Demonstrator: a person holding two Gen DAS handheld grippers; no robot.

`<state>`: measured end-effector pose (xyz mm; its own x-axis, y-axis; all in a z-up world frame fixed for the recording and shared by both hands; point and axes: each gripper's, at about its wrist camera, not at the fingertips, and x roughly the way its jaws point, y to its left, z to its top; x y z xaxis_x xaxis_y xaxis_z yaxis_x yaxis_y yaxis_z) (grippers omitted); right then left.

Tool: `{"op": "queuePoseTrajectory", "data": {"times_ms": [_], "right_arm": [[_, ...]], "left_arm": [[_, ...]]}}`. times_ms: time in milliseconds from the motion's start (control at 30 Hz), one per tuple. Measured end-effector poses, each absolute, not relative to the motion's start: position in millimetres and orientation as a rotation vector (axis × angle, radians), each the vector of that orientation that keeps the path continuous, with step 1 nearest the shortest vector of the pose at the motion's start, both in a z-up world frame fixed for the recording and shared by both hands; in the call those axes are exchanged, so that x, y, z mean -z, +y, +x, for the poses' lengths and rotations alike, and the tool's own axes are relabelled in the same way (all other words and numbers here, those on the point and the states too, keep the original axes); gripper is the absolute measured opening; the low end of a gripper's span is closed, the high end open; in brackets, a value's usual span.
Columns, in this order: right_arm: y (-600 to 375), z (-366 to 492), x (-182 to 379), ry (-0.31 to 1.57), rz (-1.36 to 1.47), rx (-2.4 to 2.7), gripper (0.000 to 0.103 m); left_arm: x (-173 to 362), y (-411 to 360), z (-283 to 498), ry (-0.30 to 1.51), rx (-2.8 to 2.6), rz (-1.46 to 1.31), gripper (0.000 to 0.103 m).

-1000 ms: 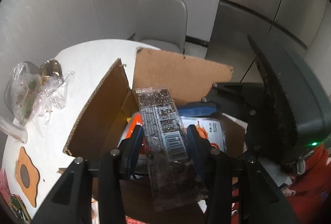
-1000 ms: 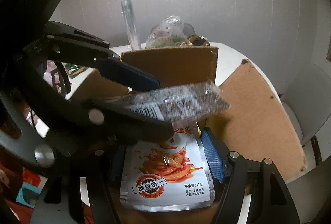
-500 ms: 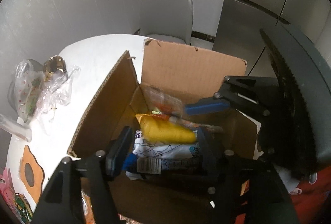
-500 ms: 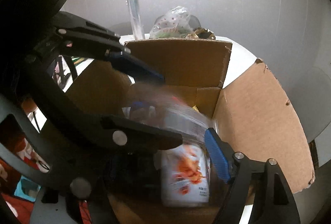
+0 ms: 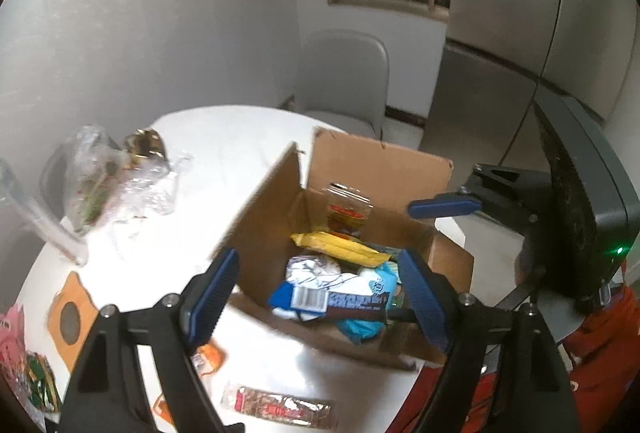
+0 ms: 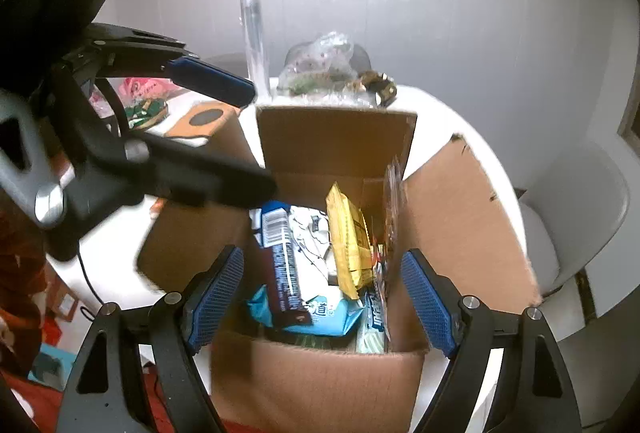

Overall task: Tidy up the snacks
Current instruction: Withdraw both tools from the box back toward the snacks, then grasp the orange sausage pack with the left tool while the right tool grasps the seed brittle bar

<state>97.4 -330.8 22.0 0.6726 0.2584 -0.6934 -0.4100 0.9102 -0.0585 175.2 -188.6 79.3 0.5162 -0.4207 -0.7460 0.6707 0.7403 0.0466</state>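
**Snacks in the open carton, both tools empty**

White round worktop (image 5: pixel 224 161) against a pale wall, grey chair (image 5: pixel 344 81) past the far edge. Near the middle, a cardboard box (image 6: pixel 332 141) with flaps up, holding the snacks: yellow packet (image 6: pixel 348 237) on edge, dark bar with a barcode (image 6: pixel 280 261) across a white-and-blue pouch (image 6: pixel 316 309), clear packet (image 5: pixel 346 211) upright against the far wall of the box. Outside it, close to the near edge, a seeded bar in clear wrap (image 5: pixel 280 405) lying flat. Toward the left edge, crumpled clear bags (image 5: pixel 104 185) and a brown coaster (image 5: pixel 70 317).

Left gripper (image 5: pixel 316 297) above the box's near side, jaws just opened further, spread wide, nothing between the pads. Right gripper (image 6: pixel 320 297) likewise over the box, jaws wide apart after opening, gripping nothing.
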Motion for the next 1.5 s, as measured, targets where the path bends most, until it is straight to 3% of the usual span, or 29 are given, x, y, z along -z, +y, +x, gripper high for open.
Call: {"op": "queuePoseTrajectory", "data": {"times_ms": [267, 500, 733, 1067, 1333, 1500], "right_arm": [[-297.4, 51.6, -57.2, 0.612, -0.269, -0.405, 0.079], [-236.2, 19.2, -60.3, 0.565, -0.326, -0.548, 0.079], [-179.5, 14.8, -20.7, 0.626, -0.344, -0.693, 0.079], [-158.6, 52.2, 83.8, 0.842, -0.313, -0.670, 0.078], [-169.8, 71.0, 120.8, 0.879, -0.328, -0.594, 0.070], [-172.1, 79.2, 129.5, 0.883, -0.345, -0.594, 0.060]], "left_arm": [[-97.8, -116.0, 150.9, 0.690, 0.528, 0.286, 0.081], [-74.8, -51.0, 141.0, 0.681, 0.383, 0.269, 0.082], [-14.0, 6.6, 136.6, 0.732, 0.304, 0.229, 0.082], [97.7, 24.7, 159.9, 0.893, 0.272, 0.194, 0.082], [126.4, 24.8, 188.3, 0.933, 0.292, 0.166, 0.082], [125.7, 19.3, 208.2, 0.937, 0.293, 0.218, 0.082]]}}
